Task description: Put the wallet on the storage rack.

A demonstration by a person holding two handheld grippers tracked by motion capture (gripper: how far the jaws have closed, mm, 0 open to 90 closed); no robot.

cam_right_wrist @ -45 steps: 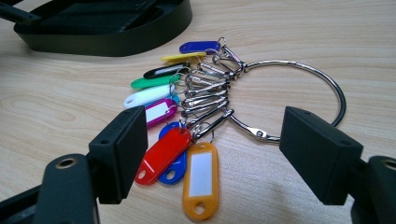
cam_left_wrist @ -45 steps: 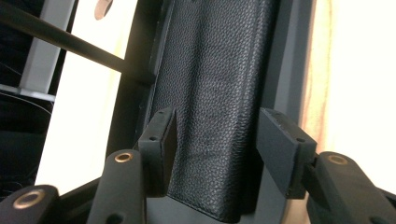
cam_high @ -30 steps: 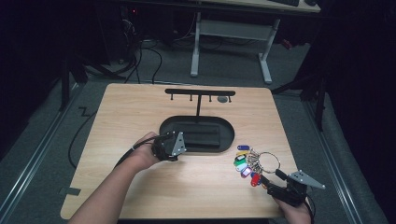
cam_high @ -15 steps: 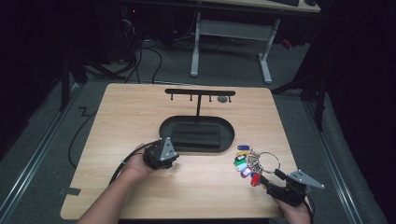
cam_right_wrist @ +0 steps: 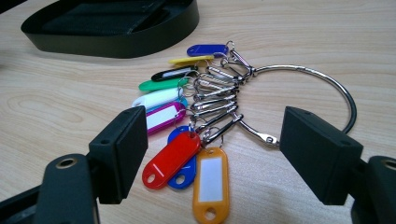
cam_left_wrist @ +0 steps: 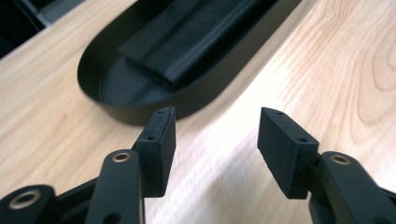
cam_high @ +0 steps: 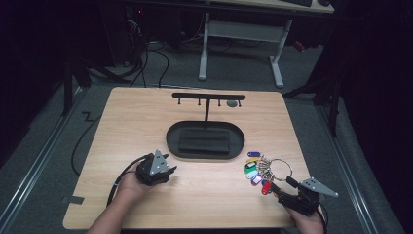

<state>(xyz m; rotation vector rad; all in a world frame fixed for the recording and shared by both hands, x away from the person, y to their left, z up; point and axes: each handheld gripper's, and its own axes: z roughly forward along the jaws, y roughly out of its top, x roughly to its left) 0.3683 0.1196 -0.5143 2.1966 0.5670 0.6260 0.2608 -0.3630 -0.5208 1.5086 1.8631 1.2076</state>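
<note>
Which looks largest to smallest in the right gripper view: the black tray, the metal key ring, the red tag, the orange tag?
1. black tray, though cut off by the frame
2. metal key ring
3. red tag and orange tag: about alike, not ranked

wooden table (cam_high: pixel 146 122) | black tray (cam_high: pixel 175 141) | key ring (cam_high: pixel 265 168)

You work in a dim lab: wooden bench (cam_high: pixel 146 122) at centre, cables (cam_high: pixel 146 53) and desk legs (cam_high: pixel 202 48) along the top.
</note>
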